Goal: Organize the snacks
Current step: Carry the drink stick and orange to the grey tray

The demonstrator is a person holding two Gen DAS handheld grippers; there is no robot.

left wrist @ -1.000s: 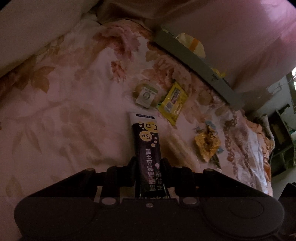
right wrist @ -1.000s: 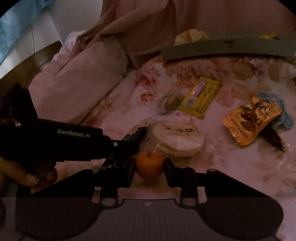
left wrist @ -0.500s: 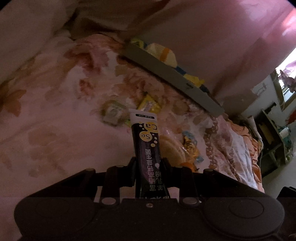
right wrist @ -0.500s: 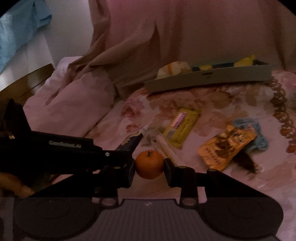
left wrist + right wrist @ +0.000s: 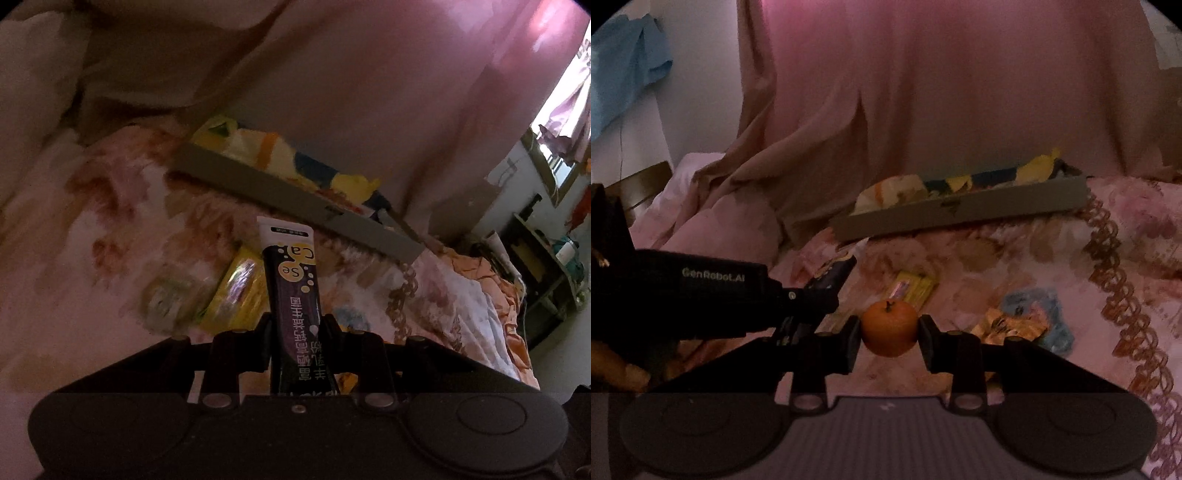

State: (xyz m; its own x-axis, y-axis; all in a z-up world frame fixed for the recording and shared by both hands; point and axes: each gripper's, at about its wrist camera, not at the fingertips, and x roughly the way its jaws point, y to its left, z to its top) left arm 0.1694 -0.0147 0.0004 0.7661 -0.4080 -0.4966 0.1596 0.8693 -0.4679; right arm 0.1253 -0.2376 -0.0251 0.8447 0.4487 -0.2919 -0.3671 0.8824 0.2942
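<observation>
Left wrist view first: my left gripper (image 5: 295, 325) is clenched on a dark purple sachet (image 5: 293, 295) with yellow "Ca" and "Se" bubbles, its white sealed end sticking up and forward from between the pads. Beyond it I see the floral bedspread (image 5: 110, 240), with a yellow snack packet (image 5: 236, 295) lying just left of the sachet and a small round wrapped snack (image 5: 170, 299) beside that. Further back a shallow grey cardboard tray (image 5: 288, 195) rests on the bed against the pink curtain (image 5: 369, 92), already filled with yellow and white wrappers.

From the right wrist camera, my right gripper (image 5: 889, 330) is grasping a small orange mandarin (image 5: 889, 328), both pads pressing its sides, stem upward. The left gripper reaches in from the left, with the sachet poking out of it. On the bedspread beyond lie the yellow packet, an orange crinkled snack bag (image 5: 1012, 326) and a blue wrapper (image 5: 1034, 302) touching it. The grey tray sits well beyond them.
</observation>
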